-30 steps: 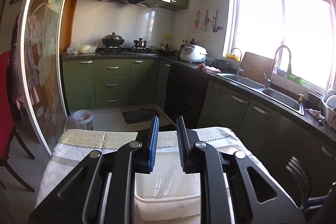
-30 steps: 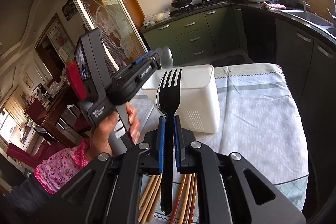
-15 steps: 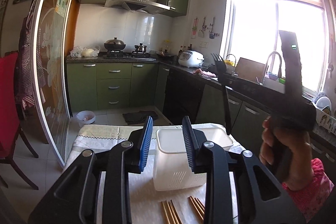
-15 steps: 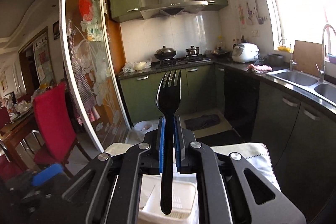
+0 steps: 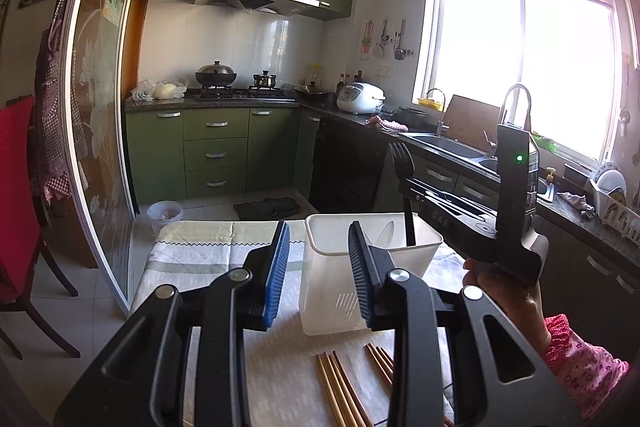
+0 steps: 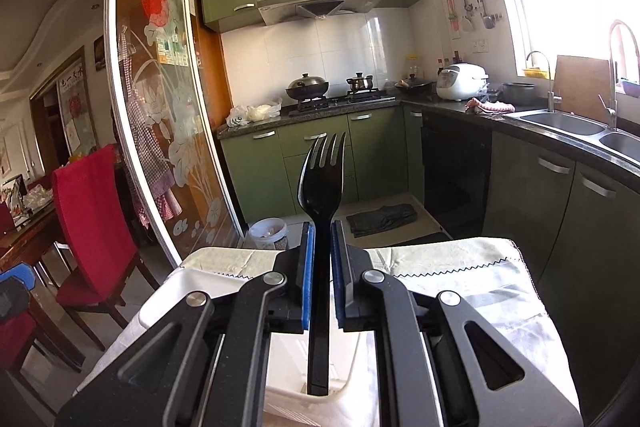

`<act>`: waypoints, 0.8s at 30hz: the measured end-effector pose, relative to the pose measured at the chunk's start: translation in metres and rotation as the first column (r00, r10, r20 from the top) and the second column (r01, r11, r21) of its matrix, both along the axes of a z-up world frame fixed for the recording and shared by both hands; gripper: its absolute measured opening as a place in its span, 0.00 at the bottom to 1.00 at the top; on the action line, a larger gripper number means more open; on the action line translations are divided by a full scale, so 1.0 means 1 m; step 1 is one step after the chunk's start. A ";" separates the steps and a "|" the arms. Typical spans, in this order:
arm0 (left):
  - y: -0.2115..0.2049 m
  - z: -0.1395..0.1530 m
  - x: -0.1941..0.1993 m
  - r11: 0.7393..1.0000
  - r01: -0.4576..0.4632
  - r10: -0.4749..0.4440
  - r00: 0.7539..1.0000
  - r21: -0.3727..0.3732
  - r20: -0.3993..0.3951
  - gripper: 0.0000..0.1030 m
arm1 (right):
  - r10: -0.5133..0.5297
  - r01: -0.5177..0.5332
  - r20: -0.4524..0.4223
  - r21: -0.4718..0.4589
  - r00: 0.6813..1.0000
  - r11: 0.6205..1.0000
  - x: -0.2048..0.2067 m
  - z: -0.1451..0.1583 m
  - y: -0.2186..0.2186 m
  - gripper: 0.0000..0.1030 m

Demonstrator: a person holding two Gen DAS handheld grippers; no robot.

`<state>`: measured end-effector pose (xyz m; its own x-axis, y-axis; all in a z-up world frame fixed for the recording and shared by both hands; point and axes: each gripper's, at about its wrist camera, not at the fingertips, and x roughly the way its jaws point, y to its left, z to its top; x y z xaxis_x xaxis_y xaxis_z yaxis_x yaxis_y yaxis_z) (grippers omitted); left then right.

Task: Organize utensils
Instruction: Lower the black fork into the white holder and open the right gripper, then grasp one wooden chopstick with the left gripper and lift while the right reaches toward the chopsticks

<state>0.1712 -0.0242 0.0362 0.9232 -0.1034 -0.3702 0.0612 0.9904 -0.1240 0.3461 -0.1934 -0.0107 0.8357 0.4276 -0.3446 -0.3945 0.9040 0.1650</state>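
Midway through sorting, the right hand-held gripper [image 6: 320, 275] clamps a black fork [image 6: 322, 187], handle lowered into the white bin [image 5: 368, 267] on the desk [image 5: 200, 251]. Chopsticks [image 5: 340, 387] wait outside; the left hand-held gripper [image 5: 318, 275], partly parted, holds nothing.

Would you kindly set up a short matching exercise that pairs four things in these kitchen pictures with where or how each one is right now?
Things:
1. black fork
2. wooden chopsticks
3. white utensil bin
4. left gripper

States:
A. standing upright on the tablecloth
B. open, nothing between its pads
C. lying flat on the table in front of the bin
D. clamped upright, tines up, handle end down in the bin

Pairs: 1-D, 2-C, 3-A, 4-B. The right gripper is what clamps the fork.
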 end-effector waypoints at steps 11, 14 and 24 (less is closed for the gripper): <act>-0.011 -0.032 0.009 1.000 0.015 -0.013 0.972 0.010 -0.235 0.34 | 0.025 -0.025 -0.004 0.048 1.000 0.999 -0.071 0.005 -0.044 0.20; -0.014 -0.063 0.022 1.000 0.012 -0.004 0.916 0.017 -0.401 0.34 | 0.032 -0.031 -0.023 0.041 0.999 0.999 -0.098 0.000 -0.063 0.20; -0.015 -0.142 0.046 1.000 0.006 0.002 0.715 0.010 -0.699 0.23 | 0.040 -0.038 -0.120 0.022 0.992 0.999 -0.140 -0.023 -0.107 0.20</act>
